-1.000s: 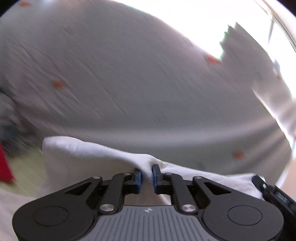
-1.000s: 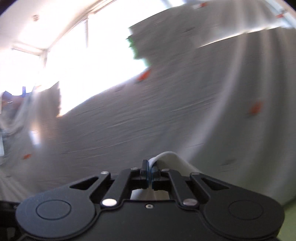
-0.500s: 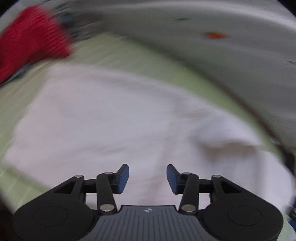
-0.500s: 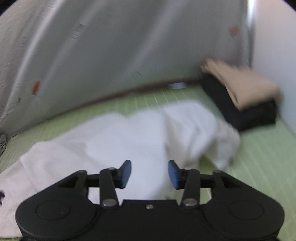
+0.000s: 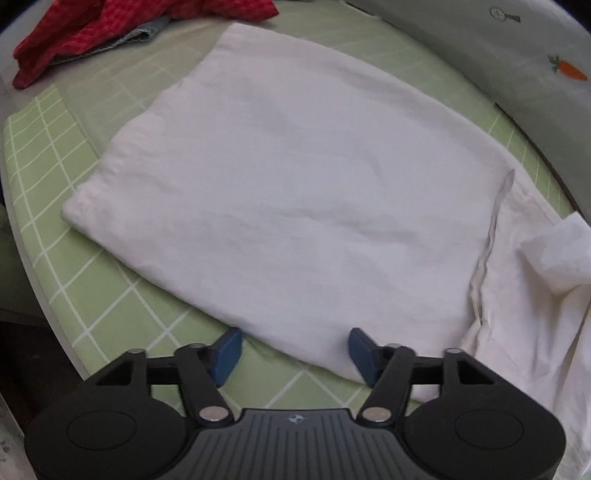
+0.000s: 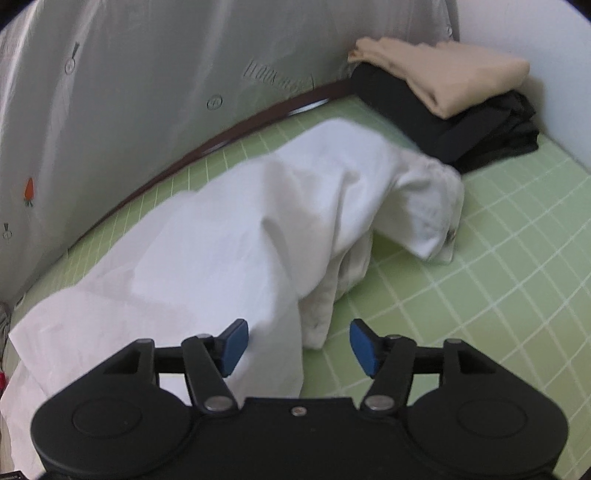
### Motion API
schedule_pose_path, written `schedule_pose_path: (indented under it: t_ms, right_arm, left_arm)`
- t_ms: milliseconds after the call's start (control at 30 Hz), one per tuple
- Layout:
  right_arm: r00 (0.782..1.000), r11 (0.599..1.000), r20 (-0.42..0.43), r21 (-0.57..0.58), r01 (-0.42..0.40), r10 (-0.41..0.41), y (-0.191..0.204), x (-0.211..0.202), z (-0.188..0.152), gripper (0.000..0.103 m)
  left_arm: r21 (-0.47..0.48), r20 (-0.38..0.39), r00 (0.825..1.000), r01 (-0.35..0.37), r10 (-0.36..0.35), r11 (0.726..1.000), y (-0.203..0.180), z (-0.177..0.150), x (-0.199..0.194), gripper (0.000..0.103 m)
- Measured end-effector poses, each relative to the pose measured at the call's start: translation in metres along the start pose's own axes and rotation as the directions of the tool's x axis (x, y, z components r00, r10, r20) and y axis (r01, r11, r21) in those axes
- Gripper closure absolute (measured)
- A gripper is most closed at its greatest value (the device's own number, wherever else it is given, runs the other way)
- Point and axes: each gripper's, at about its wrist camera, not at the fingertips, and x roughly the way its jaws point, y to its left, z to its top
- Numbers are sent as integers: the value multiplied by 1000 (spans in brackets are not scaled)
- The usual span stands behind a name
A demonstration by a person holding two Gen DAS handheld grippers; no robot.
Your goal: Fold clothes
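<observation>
A white garment (image 5: 295,184) lies spread on the green gridded mat (image 5: 48,155), its left part flat and smooth. In the right wrist view the same white garment (image 6: 240,240) is bunched and rumpled at its right end. My left gripper (image 5: 293,350) is open and empty, just above the garment's near edge. My right gripper (image 6: 297,345) is open and empty, above the garment's near folds.
A red cloth (image 5: 92,26) lies at the mat's far left corner. A folded beige garment (image 6: 443,74) sits on a folded black one (image 6: 461,125) at the far right, by the white wall. A grey carrot-print sheet (image 6: 147,92) stands along the back.
Both grippers were shut on the white garment and held it up a second ago. They have since opened, let it drop onto the mat, and now hover over it.
</observation>
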Motion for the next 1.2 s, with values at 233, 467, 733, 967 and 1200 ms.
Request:
schedule_pose_path:
  t_ms: [233, 467, 733, 967, 1200]
  right_arm:
    - [999, 997, -6, 57, 46, -46, 8, 4, -9, 29]
    - [998, 991, 6, 122, 60, -61, 13, 7, -6, 29]
    - [998, 989, -39, 141, 53, -48, 37, 45, 11, 33]
    - [993, 991, -89, 96, 88, -80, 62, 77, 17, 38]
    - [990, 988, -109, 110, 104, -92, 66, 83, 20, 36]
  left_arm:
    - [-75, 15, 999, 30, -29, 997, 16, 17, 1, 29]
    - [-81, 54, 998, -11, 15, 997, 12, 41, 1, 64]
    - [8, 154, 987, 39, -40, 999, -7, 76, 2, 90]
    - [64, 186, 981, 44, -55, 997, -41, 126, 15, 91]
    - [69, 137, 990, 16, -25, 997, -51, 138, 2, 91]
